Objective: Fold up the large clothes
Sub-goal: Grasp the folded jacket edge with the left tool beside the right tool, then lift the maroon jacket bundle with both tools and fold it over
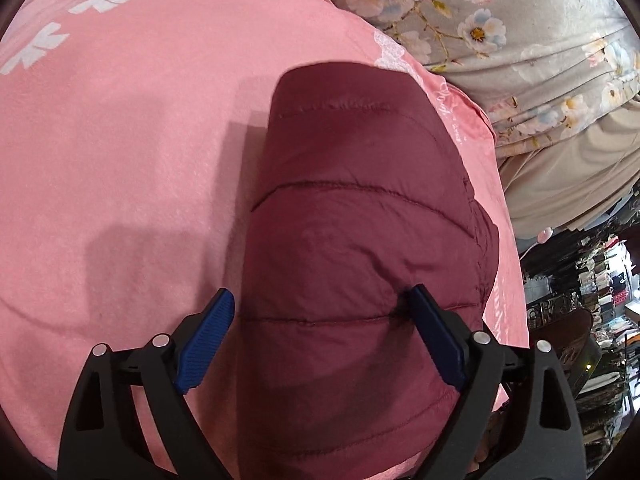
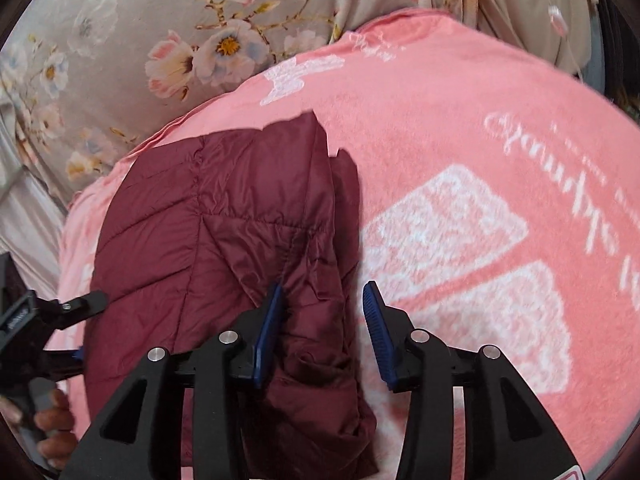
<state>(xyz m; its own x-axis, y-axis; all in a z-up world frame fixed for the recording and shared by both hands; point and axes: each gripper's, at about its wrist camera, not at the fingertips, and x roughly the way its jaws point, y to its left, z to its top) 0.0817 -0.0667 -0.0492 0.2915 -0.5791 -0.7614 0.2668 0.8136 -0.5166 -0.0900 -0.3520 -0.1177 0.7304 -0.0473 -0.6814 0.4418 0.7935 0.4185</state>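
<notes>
A maroon quilted puffer jacket (image 1: 352, 240) lies folded into a long bundle on a pink blanket (image 1: 120, 140). My left gripper (image 1: 320, 312) is open, its blue fingers straddling the near end of the bundle. In the right wrist view the jacket (image 2: 208, 232) lies left of centre on the pink blanket (image 2: 460, 140). My right gripper (image 2: 322, 304) is open over the jacket's right edge, its left finger on the fabric and its right finger over the blanket. The left gripper (image 2: 68, 308) shows at the far left edge, held by a hand.
A grey floral sheet (image 1: 500, 20) covers the bed behind the blanket, also in the right wrist view (image 2: 160, 40). A beige cloth (image 1: 568, 184) hangs at the bed's edge. Cluttered dark shelves (image 1: 592, 300) stand at the right.
</notes>
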